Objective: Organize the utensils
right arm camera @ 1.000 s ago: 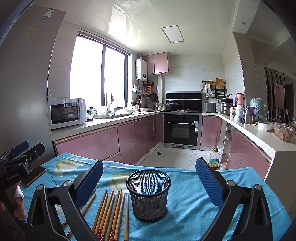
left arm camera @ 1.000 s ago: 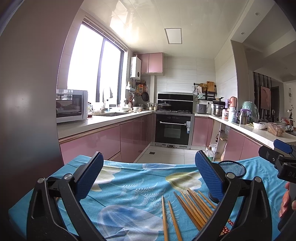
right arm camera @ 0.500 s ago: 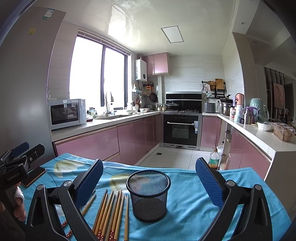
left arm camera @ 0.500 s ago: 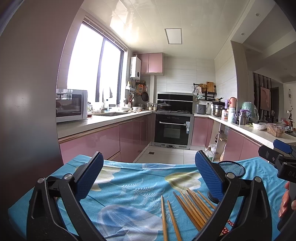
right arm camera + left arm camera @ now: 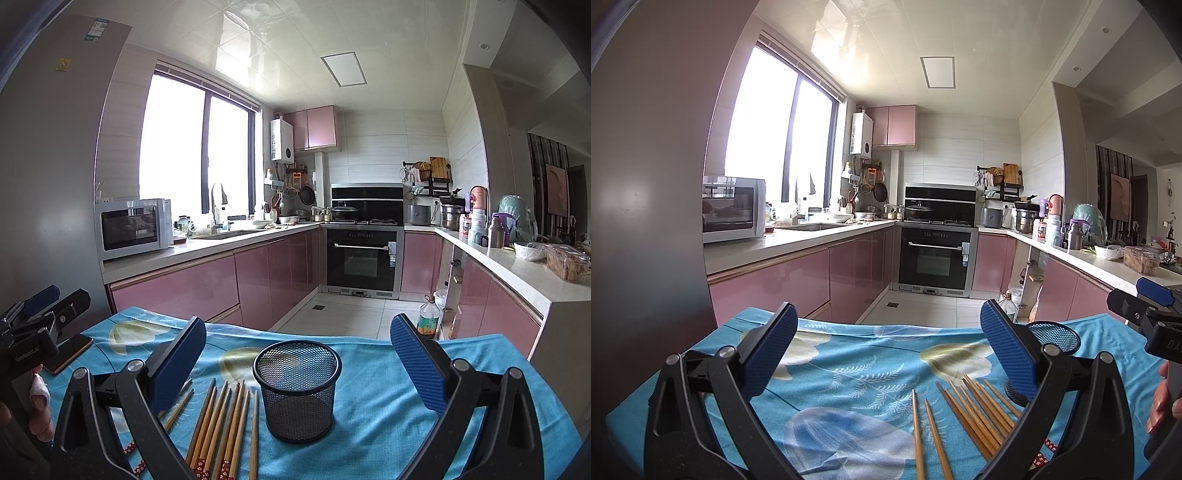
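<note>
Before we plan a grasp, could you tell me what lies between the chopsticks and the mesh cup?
Only bare tablecloth: the right wrist view shows a narrow gap between chopsticks and mesh cup.

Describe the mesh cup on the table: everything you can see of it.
The mesh cup is a round black wire holder with a solid rim and base band. It stands upright and empty on the blue floral tablecloth, just right of the chopsticks, which lie flat and do not clearly touch it. Neither gripper holds it. In the left wrist view the gripper's finger hides most of it.
</note>
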